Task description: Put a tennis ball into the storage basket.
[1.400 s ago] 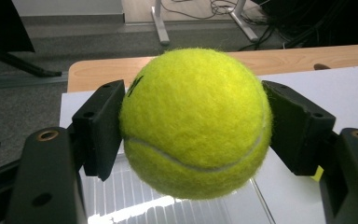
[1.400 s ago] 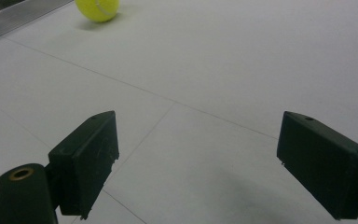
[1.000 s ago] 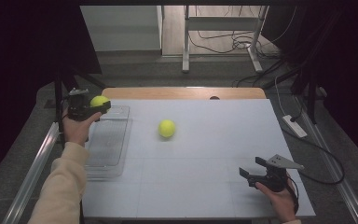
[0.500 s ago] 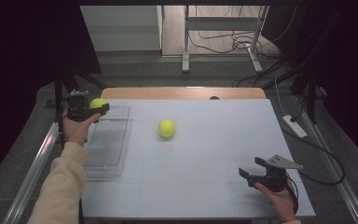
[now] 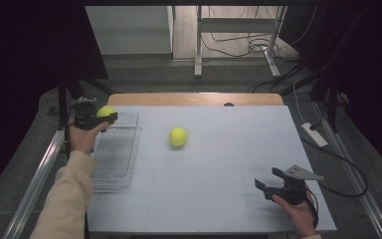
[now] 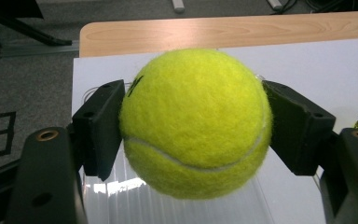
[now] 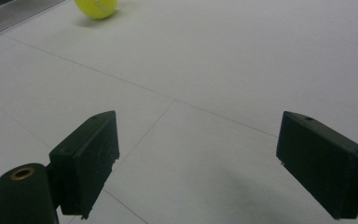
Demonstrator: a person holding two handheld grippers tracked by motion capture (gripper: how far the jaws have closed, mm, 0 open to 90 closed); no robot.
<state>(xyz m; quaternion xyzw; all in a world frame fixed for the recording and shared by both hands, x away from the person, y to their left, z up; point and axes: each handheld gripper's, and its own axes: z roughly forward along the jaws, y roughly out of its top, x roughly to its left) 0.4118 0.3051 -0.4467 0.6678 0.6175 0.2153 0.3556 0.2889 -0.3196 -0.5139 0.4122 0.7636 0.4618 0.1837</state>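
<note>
A: Your left gripper (image 5: 101, 118) has its jaws pressed on both sides of 1 tennis ball (image 6: 196, 123), which sits squarely between the black pads, gripped and lifted off the surface.

B: And where is that relative to the tray?

A: You hold it over the far end of the clear plastic tray (image 5: 114, 159), which lies along the left edge of the desk (image 5: 219, 199). The tray's long axis runs from you toward the far side, so the ball has tray under it or just beside it; I can't tell exactly which.

B: What about the second ball?

A: The other tennis ball (image 5: 177, 137) lies on the desk to the right of the tray, well apart from both hands. Your right gripper (image 5: 270, 180) rests low at the near right, jaws wide apart with nothing between them, pointing roughly toward that ball. I judge your left hand the nearer of the 2.
</note>
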